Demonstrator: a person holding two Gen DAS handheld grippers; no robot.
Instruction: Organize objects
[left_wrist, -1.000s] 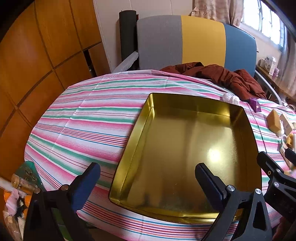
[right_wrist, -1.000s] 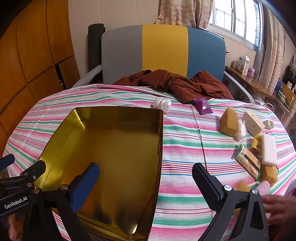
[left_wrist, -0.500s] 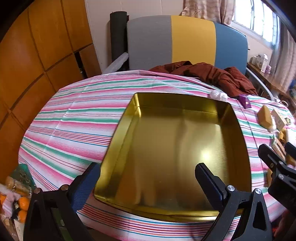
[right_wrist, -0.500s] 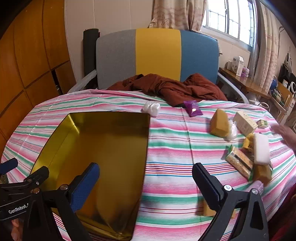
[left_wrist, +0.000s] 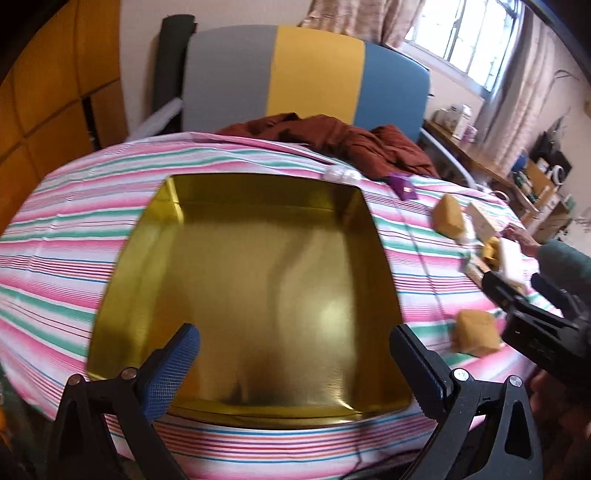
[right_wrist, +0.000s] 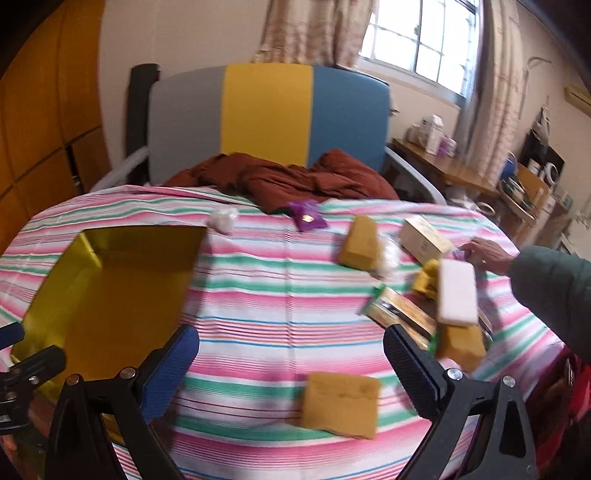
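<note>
**Both grippers standing wide apart over striped table**

While the left gripper (left_wrist: 293, 354) is hovering, fingers spread and empty, above the gold tray (left_wrist: 155, 221), the right gripper (right_wrist: 290, 354) is hanging equally spread over a tan block (right_wrist: 341, 404) lying right of the tray on the striped tablecloth (right_wrist: 258, 280).

My right gripper (right_wrist: 291, 350) has swung rightward off the gold tray (right_wrist: 110, 291): a second ago the tray filled the space between its fingers, and now striped tablecloth (right_wrist: 266, 295) lies there, with the tray left of the blue finger. A tan sponge block (right_wrist: 341, 404) has come fully into view just ahead of that gripper. Someone's hand in a green sleeve (right_wrist: 484, 254) now reaches in beside the cream box (right_wrist: 424, 240). From my left gripper (left_wrist: 295, 354), the tray sits more centred, and the same sponge block (left_wrist: 474, 336) now shows beside its right rim.
</note>
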